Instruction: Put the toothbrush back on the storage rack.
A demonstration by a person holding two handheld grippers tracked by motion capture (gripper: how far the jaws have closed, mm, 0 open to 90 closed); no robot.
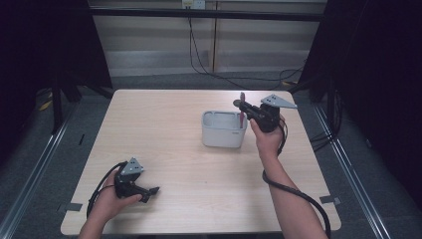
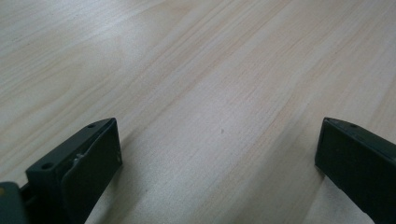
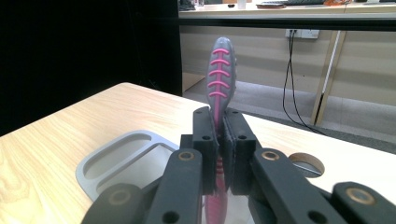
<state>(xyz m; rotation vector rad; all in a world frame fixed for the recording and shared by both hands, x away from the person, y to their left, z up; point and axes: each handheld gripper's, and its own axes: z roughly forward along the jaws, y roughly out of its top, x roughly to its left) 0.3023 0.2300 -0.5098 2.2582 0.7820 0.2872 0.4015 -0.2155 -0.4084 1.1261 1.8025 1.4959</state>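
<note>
Between the right hand-held gripper's [image 3: 218, 154] closed jaws stands a toothbrush [image 3: 219, 74] — light, stiff, slick-handled, best pinched mid-handle — directly over the grey holder [image 1: 223, 130]; left hand-held gripper [image 2: 219, 158] gapes empty.

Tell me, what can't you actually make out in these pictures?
- Lower end of the pink-and-grey toothbrush: right gripper view, hidden by the right gripper clamped on it.
- Inside of the grey holder: high view, hidden by its wall.
- Left gripper body: left gripper view, cut off by the bottom edge.

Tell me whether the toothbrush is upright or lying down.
Upright: the toothbrush stands vertically, clamped in the right gripper over the grey holder.
</note>
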